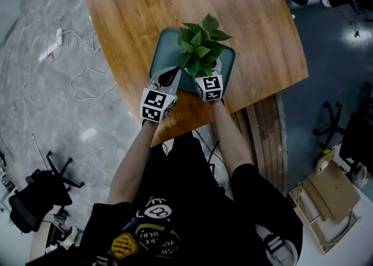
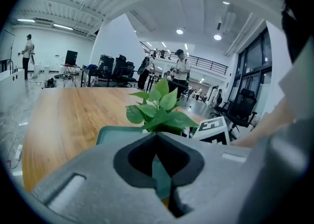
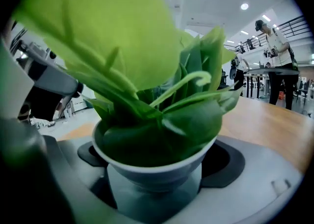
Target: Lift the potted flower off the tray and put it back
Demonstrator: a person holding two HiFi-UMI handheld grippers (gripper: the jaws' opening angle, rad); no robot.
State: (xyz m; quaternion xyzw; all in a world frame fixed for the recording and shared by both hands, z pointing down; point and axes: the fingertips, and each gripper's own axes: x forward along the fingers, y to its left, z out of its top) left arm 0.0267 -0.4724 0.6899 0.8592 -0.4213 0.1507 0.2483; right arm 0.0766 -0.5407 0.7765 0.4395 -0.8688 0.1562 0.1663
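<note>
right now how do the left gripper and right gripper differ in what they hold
The left gripper pinches the thin rim of the teal tray, while the right gripper clasps the white pot of the potted flower. The left gripper's jaws are nearly together on that rim. The right gripper's jaws stand wider, with the pot between them. Both are shut on something, side by side at the tray's near edge.
</note>
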